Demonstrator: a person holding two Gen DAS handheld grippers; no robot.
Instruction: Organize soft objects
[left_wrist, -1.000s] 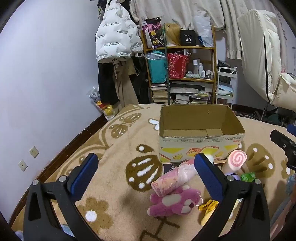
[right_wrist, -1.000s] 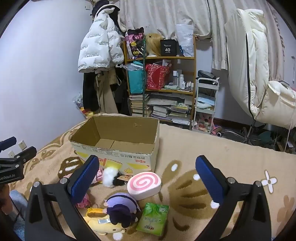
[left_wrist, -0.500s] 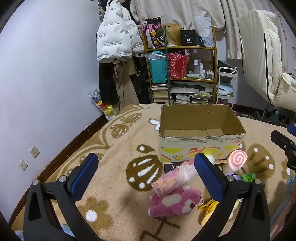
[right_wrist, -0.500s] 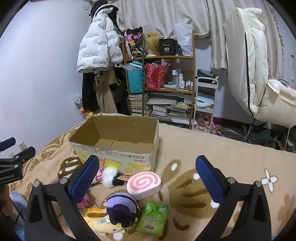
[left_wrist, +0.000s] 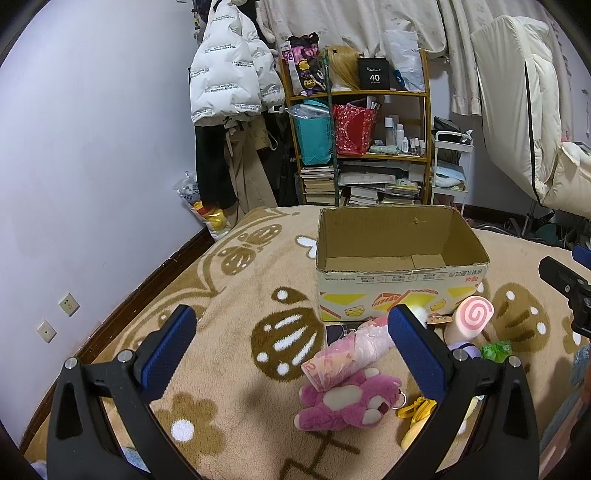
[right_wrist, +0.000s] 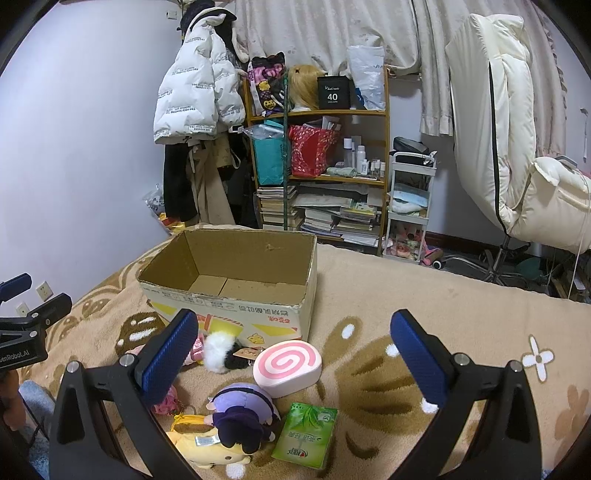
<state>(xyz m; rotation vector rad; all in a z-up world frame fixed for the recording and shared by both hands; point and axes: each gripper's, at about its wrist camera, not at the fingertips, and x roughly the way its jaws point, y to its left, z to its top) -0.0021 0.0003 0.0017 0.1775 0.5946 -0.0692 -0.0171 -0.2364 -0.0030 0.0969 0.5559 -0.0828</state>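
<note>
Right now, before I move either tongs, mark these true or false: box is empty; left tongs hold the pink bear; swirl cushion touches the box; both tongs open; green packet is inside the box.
1. The cardboard box is empty: true.
2. The left tongs hold the pink bear: false, it lies on the blanket.
3. The swirl cushion touches the box: false, apart.
4. Both tongs, the right tongs included, are open: true.
5. The green packet is in the box: false, on the blanket.

A matt cardboard box (right_wrist: 236, 291) is set on a fleecy blanket (right_wrist: 388, 295); a furry plush bear (left_wrist: 347, 400) and a glossy packet (right_wrist: 306, 435) are seen.
</note>
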